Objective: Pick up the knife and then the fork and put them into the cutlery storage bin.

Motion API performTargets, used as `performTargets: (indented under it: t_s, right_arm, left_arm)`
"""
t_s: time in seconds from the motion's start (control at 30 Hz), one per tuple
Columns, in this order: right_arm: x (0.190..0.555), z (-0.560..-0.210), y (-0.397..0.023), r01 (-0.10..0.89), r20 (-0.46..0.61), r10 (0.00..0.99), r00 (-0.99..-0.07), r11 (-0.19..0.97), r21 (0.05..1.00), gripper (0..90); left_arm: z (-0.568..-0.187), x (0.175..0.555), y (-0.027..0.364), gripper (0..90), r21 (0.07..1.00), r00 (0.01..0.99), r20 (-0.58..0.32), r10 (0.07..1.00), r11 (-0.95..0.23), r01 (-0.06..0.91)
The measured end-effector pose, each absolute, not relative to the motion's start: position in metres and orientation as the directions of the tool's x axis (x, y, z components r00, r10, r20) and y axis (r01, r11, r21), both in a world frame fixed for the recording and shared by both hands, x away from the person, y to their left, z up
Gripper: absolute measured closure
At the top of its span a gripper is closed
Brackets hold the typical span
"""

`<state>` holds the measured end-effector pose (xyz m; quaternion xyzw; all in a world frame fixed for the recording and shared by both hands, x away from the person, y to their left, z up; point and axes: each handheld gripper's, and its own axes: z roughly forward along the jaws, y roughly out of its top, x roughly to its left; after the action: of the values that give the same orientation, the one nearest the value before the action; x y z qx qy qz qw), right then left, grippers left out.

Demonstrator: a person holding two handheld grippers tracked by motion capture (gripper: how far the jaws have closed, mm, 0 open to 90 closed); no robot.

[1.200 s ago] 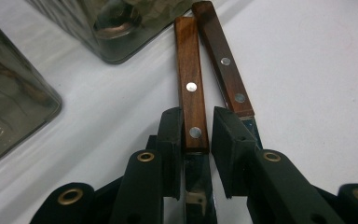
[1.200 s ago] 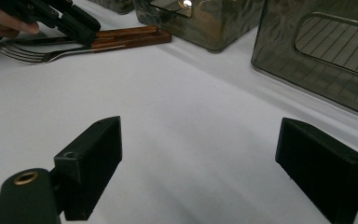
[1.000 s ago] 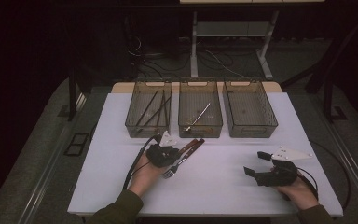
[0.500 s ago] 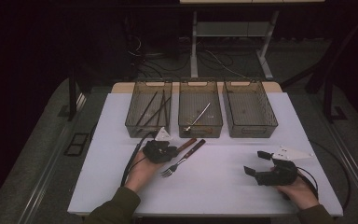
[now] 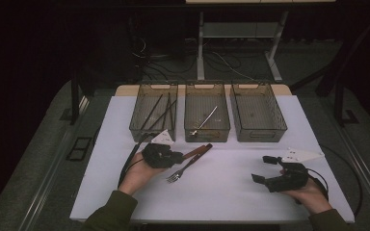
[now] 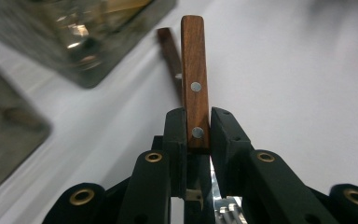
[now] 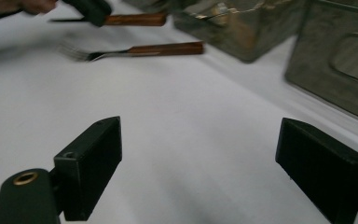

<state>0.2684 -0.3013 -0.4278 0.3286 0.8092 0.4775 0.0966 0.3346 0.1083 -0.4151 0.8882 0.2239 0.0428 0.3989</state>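
Note:
My left gripper [image 5: 163, 155] [image 6: 198, 128] is shut on the wooden handle [image 6: 193, 60] of a piece of cutlery, probably a knife [image 5: 193, 153], held just above the white table. Its metal end is hidden behind the jaws. A fork [image 5: 187, 168] with a matching wooden handle lies on the table right beside it, tines toward me. My right gripper [image 5: 262, 169] [image 7: 198, 163] rests open at the front right, jaws wide apart over bare table. From the right gripper view the fork [image 7: 140, 50] and the held knife [image 7: 135, 19] lie farther off.
Three clear bins stand in a row at the back: the left bin [image 5: 136, 126] holds several dark sticks, the middle bin [image 5: 224, 130] a metal utensil [image 5: 204, 121], and nothing shows in the right bin [image 5: 279, 126]. The table [image 5: 221, 192] ends near my forearms.
My left gripper has risen slightly and drifted left with the wooden-handled piece in it. The fork stays on the table. The right gripper has kept still.

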Motion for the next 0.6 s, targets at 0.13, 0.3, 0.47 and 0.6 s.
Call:
performTargets:
  t_s: [0.13, 0.3, 0.47, 0.6]
  right_arm:
    - [0.270, -0.420, -0.296, 0.421, 0.154, 0.552, -0.819, 0.398, 0.815, 13.7]
    - [0.275, -0.412, -0.280, 0.384, 0.119, 0.498, -0.859, 0.473, 0.793, 13.8]
    - [0.281, -0.403, -0.260, 0.343, 0.122, 0.422, -0.898, 0.502, 0.794, 14.2]
    - [0.287, -0.397, -0.240, 0.300, 0.125, 0.339, -0.933, 0.534, 0.791, 14.2]
  left_arm:
    - [-0.413, 0.329, 0.100, 77.4, 0.725, 0.924, -0.101, 0.370, -0.609, 0.323]
    - [-0.411, 0.321, 0.087, 77.3, 0.721, 0.953, -0.112, 0.281, -0.637, 0.272]
    - [-0.410, 0.313, 0.072, 77.3, 0.710, 0.977, -0.108, 0.182, -0.674, 0.204]
    - [-0.409, 0.306, 0.061, 77.3, 0.702, 0.986, -0.111, 0.128, -0.692, 0.169]
